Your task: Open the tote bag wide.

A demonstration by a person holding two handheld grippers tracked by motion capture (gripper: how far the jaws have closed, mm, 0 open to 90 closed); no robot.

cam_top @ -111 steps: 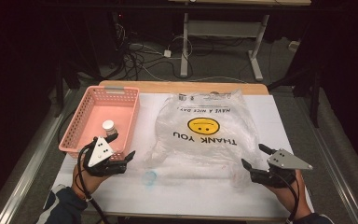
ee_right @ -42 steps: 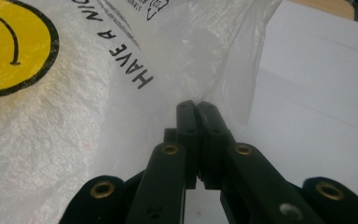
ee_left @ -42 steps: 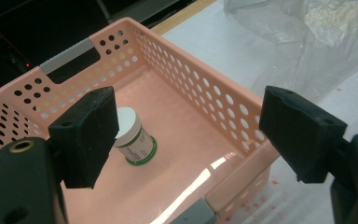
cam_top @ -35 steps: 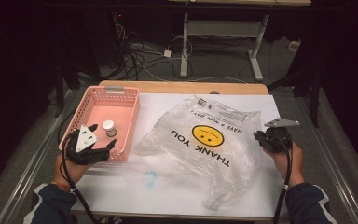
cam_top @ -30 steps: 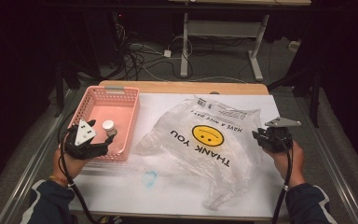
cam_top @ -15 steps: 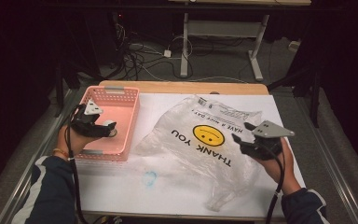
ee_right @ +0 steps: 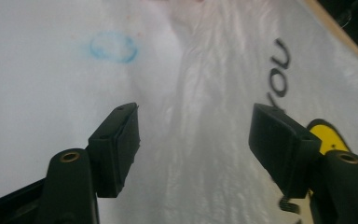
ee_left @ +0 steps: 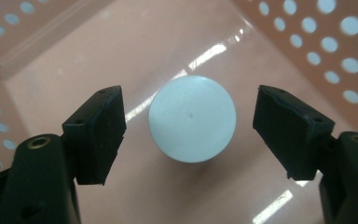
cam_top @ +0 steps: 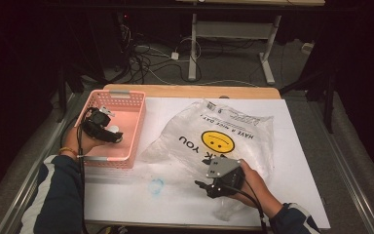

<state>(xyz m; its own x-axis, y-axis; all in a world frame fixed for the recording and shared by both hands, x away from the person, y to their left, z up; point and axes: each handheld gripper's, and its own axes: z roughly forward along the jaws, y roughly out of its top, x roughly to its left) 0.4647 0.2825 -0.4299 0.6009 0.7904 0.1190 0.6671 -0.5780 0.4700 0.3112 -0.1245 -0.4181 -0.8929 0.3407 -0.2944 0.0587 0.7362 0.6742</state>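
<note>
A clear plastic bag (cam_top: pixel 224 126) with a yellow smiley and "THANK YOU" print lies flat on the white table cover. My right gripper (cam_top: pixel 202 186) hovers over the bag's near left part. Its jaws have just been opening and stand open, with only the bag's film (ee_right: pixel 223 93) below them. My left gripper (cam_top: pixel 111 138) reaches into the pink basket (cam_top: pixel 131 112). A white-capped bottle (cam_top: pixel 113 129) stands upright there. In the left gripper view the round cap (ee_left: pixel 192 119) lies between the pads (ee_left: pixel 98 130) without touching them; those jaws have just been closing slightly.
A blue ring mark (cam_top: pixel 156 185) is on the white cover left of the right gripper, and also shows as the ring (ee_right: pixel 114 46) ahead of its jaws. The basket's perforated walls (ee_left: pixel 345 42) close in around the left gripper. Cables and table legs lie beyond the far edge.
The left gripper has moved farther into the basket, over the bottle. The right gripper has travelled from the bag's right edge leftward and nearer, across the bag.
</note>
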